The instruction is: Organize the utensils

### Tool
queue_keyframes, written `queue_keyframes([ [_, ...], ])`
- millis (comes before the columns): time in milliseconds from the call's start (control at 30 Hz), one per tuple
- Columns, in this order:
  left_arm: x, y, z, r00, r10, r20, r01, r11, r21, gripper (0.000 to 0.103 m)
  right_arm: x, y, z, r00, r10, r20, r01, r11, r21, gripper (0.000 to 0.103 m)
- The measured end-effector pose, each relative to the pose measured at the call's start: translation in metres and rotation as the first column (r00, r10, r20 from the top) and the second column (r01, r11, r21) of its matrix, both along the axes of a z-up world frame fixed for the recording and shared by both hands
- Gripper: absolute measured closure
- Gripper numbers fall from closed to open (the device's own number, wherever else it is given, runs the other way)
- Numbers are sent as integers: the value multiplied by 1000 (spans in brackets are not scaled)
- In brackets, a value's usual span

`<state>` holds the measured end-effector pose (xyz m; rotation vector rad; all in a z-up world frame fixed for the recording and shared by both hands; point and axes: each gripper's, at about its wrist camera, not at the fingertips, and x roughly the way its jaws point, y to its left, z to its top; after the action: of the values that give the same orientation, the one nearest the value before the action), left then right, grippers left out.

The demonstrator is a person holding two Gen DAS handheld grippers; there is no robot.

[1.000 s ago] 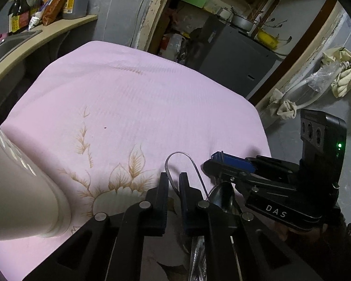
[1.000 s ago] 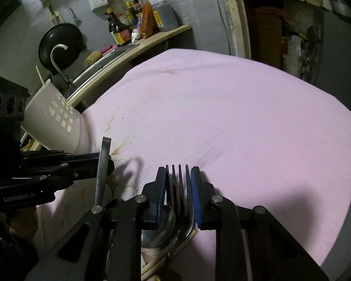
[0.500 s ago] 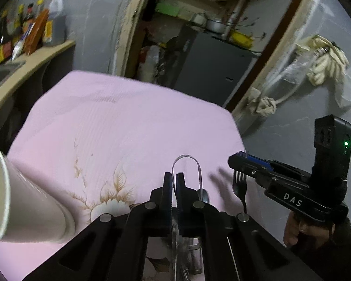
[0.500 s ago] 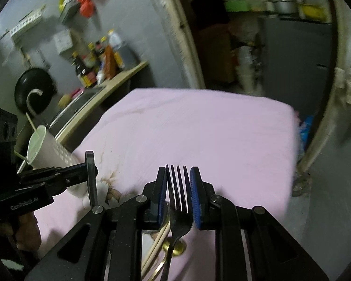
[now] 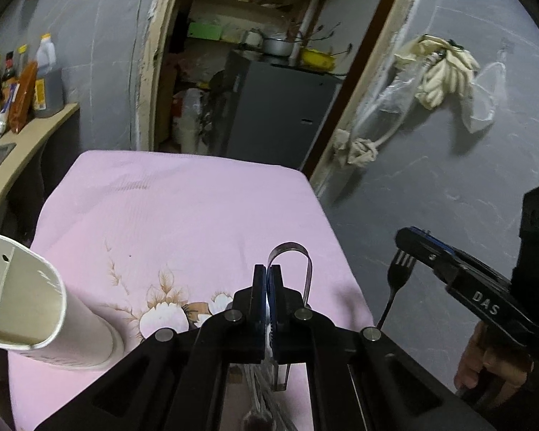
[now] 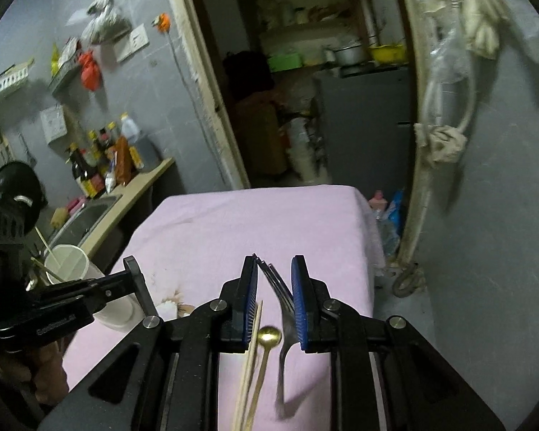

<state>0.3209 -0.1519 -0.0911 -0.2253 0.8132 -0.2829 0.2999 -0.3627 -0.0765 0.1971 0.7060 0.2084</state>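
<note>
My left gripper [image 5: 267, 276] is shut on a steel utensil whose looped band end [image 5: 290, 251] sticks up past the fingertips. It hangs above the pink cloth [image 5: 183, 208]. My right gripper [image 6: 273, 269] is shut on a fork [image 6: 282, 287] that sits tilted between the blue pads, tines forward, handle hanging down. In the left wrist view the right gripper [image 5: 409, 240] holds that fork [image 5: 399, 274] off the table's right edge. A white utensil holder [image 5: 36, 316] stands at the left, also seen past the left gripper [image 6: 136, 280] as the holder [image 6: 68, 262].
Chopsticks [image 6: 249, 359] and a gold spoon [image 6: 267, 337] lie on the cloth [image 6: 251, 222] under the right gripper. A counter with bottles [image 6: 104, 168] and a sink [image 6: 90, 215] runs along the left. A doorway with a grey cabinet [image 5: 276, 115] lies beyond the table; a wall is to the right.
Both grippers have risen from the cloth. The right one lifted the fork out of the utensil pile and swung right. The left jaws closed fully on the looped steel utensil.
</note>
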Motion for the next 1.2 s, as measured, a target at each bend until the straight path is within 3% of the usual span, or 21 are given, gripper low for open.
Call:
queue_keyframes([
  [100,-10,4,8,1000,-28,8,28,1000,-4,101,-21,4,9,999,-48,1,48,999,3,93],
  [267,-29,15,20,997,-68,22,68,998,-5,101,-62,11,16,991,-132,14,133,990,-47,93],
  [600,-67,55,47,992,-103,70,104,994,-17,101,-102,29,34,976,-216,44,216,976,-19,101],
  [967,-82,135,91,986,0,166,7,999,-39,101,-102,105,95,973,-131,191,149,985,-82,101],
  [1200,-69,199,121,966,108,236,-102,994,-36,101,-89,156,138,955,-38,293,71,992,-102,101],
])
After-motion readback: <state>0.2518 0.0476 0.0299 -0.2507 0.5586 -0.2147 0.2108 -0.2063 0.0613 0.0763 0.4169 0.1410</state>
